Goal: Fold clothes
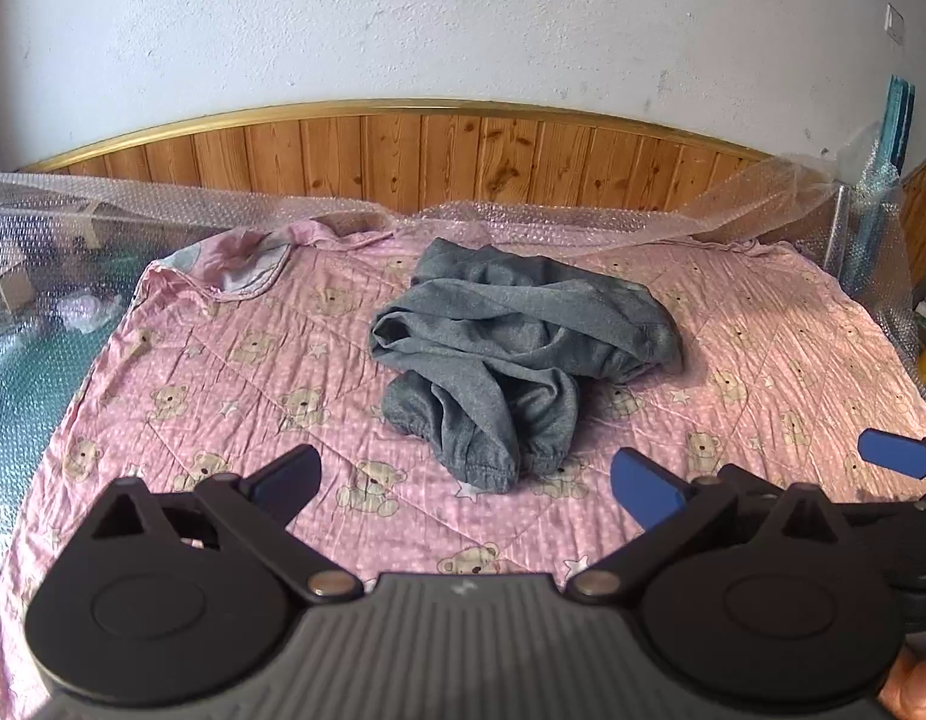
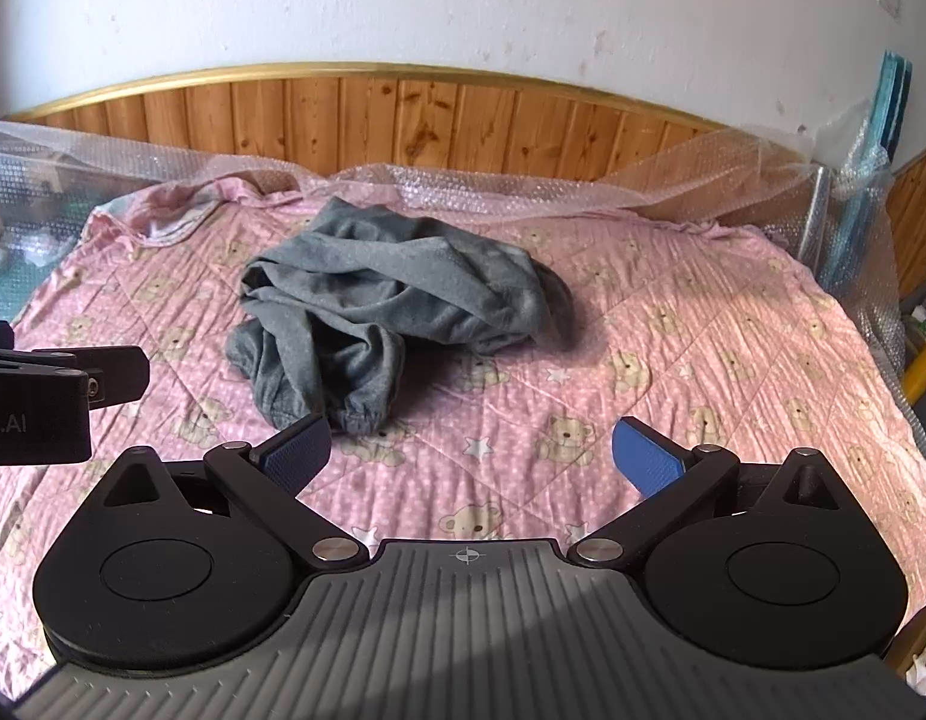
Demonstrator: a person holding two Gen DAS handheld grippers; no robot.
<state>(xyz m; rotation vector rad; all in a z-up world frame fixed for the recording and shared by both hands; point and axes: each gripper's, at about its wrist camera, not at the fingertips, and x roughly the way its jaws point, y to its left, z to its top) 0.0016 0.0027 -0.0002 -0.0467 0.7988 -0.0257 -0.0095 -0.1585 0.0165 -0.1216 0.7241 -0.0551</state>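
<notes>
A crumpled grey garment (image 1: 511, 348) with elastic cuffs lies bunched in the middle of the pink teddy-bear quilt (image 1: 223, 360); the right wrist view shows the grey garment (image 2: 391, 300) left of centre on that quilt (image 2: 673, 360). My left gripper (image 1: 466, 480) is open, hovering just short of the garment's near cuffs, nothing between its blue pads. My right gripper (image 2: 469, 450) is open too, its left pad close to the garment's near cuff, empty. The right gripper's blue fingertip (image 1: 898, 453) shows at the right edge of the left wrist view, and the left gripper's black body (image 2: 55, 396) at the left edge of the right wrist view.
A wooden headboard (image 1: 433, 150) with a brass rail stands behind the bed, under a white wall. Bubble wrap (image 1: 103, 210) drapes along the far and left edges. A folded-back quilt corner (image 1: 241, 264) lies at far left. Teal panels (image 1: 889, 180) and clutter stand at right.
</notes>
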